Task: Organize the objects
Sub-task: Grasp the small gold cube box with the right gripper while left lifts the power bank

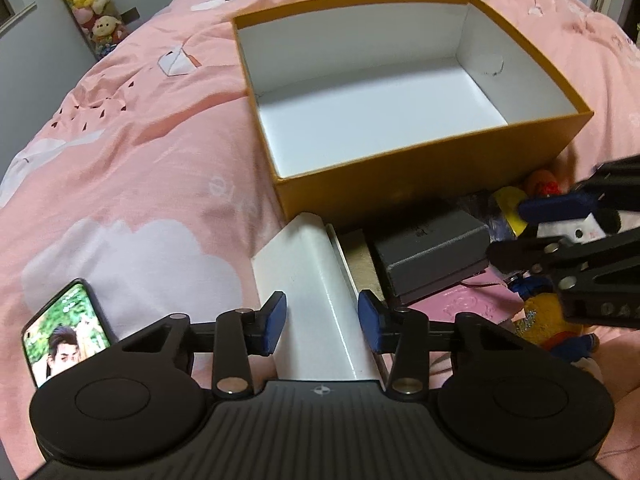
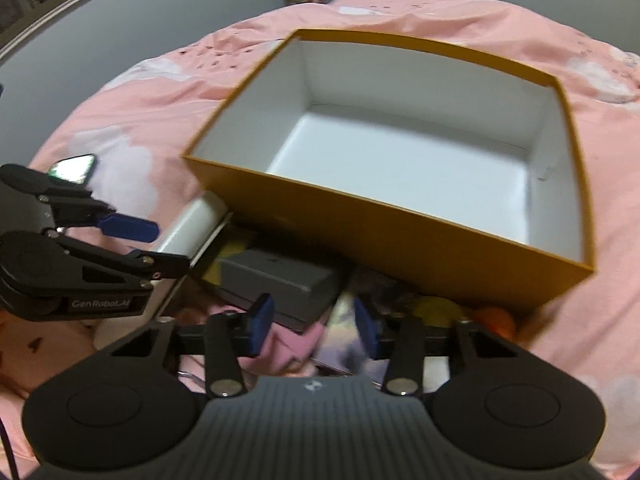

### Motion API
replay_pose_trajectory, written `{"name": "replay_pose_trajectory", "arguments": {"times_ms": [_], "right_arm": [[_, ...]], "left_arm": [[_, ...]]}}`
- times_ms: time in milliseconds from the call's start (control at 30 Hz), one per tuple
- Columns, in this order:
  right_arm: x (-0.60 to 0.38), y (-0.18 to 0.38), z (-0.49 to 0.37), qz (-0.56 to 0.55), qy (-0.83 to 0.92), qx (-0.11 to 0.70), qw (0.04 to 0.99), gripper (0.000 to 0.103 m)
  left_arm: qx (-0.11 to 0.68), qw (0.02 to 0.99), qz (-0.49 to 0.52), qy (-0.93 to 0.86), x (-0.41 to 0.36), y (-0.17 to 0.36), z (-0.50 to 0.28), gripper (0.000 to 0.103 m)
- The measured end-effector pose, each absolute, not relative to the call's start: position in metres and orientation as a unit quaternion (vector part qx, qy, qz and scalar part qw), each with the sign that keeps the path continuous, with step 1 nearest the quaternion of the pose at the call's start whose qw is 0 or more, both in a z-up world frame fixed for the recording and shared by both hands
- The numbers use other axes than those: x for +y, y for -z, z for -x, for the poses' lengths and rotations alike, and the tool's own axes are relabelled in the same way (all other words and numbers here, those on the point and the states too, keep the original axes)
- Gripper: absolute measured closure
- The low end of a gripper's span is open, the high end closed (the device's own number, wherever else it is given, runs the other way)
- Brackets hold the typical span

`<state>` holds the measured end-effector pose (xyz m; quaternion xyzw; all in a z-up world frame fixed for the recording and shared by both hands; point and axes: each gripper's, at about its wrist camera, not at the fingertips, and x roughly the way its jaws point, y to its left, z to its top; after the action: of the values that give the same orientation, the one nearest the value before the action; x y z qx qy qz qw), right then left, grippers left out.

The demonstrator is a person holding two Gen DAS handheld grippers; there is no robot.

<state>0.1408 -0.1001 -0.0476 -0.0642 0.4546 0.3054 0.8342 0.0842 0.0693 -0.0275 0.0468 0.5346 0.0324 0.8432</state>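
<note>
An orange box point(image 1: 424, 176) with a white, empty inside stands open on the pink bed; it also shows in the right wrist view point(image 2: 400, 232). My left gripper point(image 1: 322, 322) is open with its pads on either side of a long white box point(image 1: 316, 304), not pressing it. A grey box point(image 1: 432, 256) lies right of it, also in the right wrist view point(image 2: 276, 276). My right gripper point(image 2: 312, 330) is open and empty above a pile of small things: a pink item point(image 2: 296, 344), a yellow toy point(image 1: 508, 208) and an orange toy point(image 2: 496, 318).
A lit phone point(image 1: 64, 332) lies on the pink bedspread point(image 1: 140, 184) at the left. Plush toys point(image 1: 94, 4) stack against the grey wall at the far left. A yellow and blue plush point(image 1: 548, 320) lies under the right gripper's arm.
</note>
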Motion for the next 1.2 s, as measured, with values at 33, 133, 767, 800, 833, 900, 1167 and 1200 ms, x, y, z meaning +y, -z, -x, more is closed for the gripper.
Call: {"name": "replay_pose_trajectory", "arguments": {"times_ms": [33, 133, 767, 800, 833, 900, 1167, 1200], "right_arm": [[-0.096, 0.048, -0.141, 0.062, -0.316, 0.455, 0.83, 0.069], [-0.08, 0.048, -0.141, 0.051, -0.357, 0.453, 0.816, 0.08], [-0.013, 0.074, -0.14, 0.044, -0.465, 0.471, 0.749, 0.103], [-0.012, 0.074, -0.139, 0.047, -0.464, 0.471, 0.749, 0.103], [-0.012, 0.074, -0.139, 0.049, -0.463, 0.47, 0.75, 0.103], [-0.011, 0.073, -0.138, 0.05, -0.465, 0.466, 0.751, 0.103], [-0.011, 0.066, -0.134, 0.083, -0.476, 0.45, 0.751, 0.099], [-0.009, 0.064, -0.132, 0.096, -0.478, 0.444, 0.752, 0.099]], "left_arm": [[0.534, 0.844, -0.045, -0.032, 0.071, 0.026, -0.084, 0.053], [0.531, 0.846, -0.039, -0.032, 0.079, 0.021, -0.081, 0.053], [0.553, 0.815, 0.172, -0.025, 0.149, 0.019, -0.085, 0.025], [0.555, 0.813, 0.175, -0.023, 0.149, 0.02, -0.087, 0.024], [0.557, 0.812, 0.172, -0.022, 0.147, 0.02, -0.089, 0.023], [0.566, 0.81, 0.151, -0.022, 0.141, 0.025, -0.094, 0.023], [0.584, 0.805, 0.107, -0.021, 0.134, 0.04, -0.093, 0.064], [0.579, 0.808, 0.108, -0.018, 0.135, 0.04, -0.091, 0.066]]}}
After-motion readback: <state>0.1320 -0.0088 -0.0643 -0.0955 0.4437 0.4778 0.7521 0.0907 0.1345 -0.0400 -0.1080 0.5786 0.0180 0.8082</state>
